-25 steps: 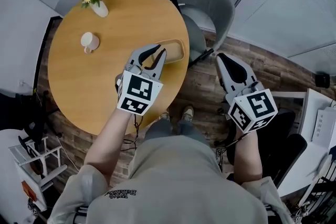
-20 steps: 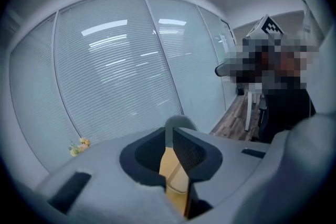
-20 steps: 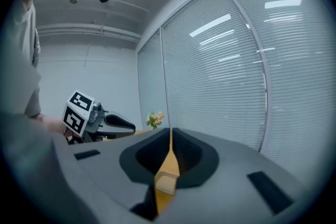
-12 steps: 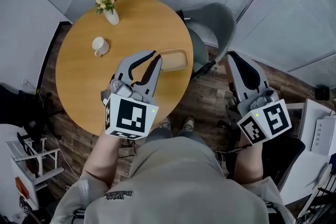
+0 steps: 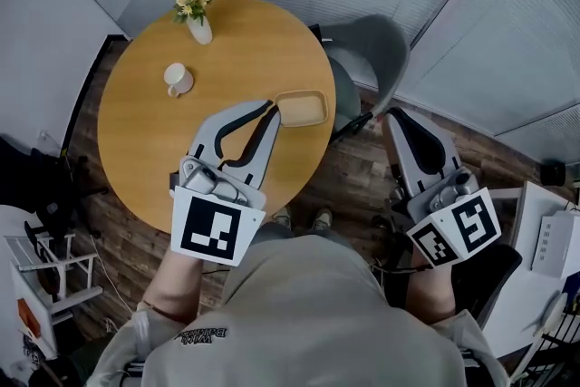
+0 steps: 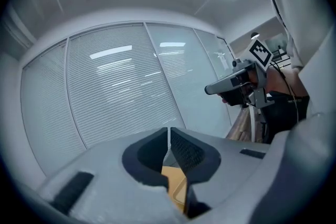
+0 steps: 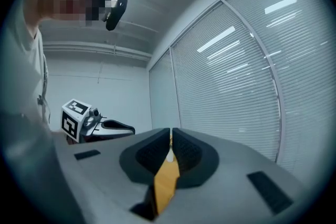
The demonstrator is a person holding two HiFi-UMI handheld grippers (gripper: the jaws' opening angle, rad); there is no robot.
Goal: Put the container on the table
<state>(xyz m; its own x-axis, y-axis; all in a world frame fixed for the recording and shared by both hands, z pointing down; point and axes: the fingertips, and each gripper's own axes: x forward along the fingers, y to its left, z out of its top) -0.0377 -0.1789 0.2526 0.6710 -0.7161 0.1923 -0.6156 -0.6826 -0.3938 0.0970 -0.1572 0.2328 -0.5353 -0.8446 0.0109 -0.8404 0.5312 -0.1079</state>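
Tan and shallow, the rectangular tray-like container (image 5: 304,108) already lay flat on the round wooden table (image 5: 154,149), close to its right edge and just beside the grey upholstered chair (image 5: 372,45). Judged from that, the placing itself looked done, and the step in hand was letting go and clearing away. The left gripper (image 5: 269,111) was held out over the table on a nearly straight forearm, its tips next to the container's left end in the head view. Whether they touched it could not be told there. Its own view looked level at the window blinds, with both jaws pressed together and nothing between them; only a strip of tabletop and the container's rim showed below. The right gripper (image 5: 391,117) hung off the table, over the wood floor to the right of the chair, with the forearm tucked close to the body and its jaws likewise closed on nothing. The next move would call for drawing the left tool up and back cleanly, since a nudge could push the container toward the near edge
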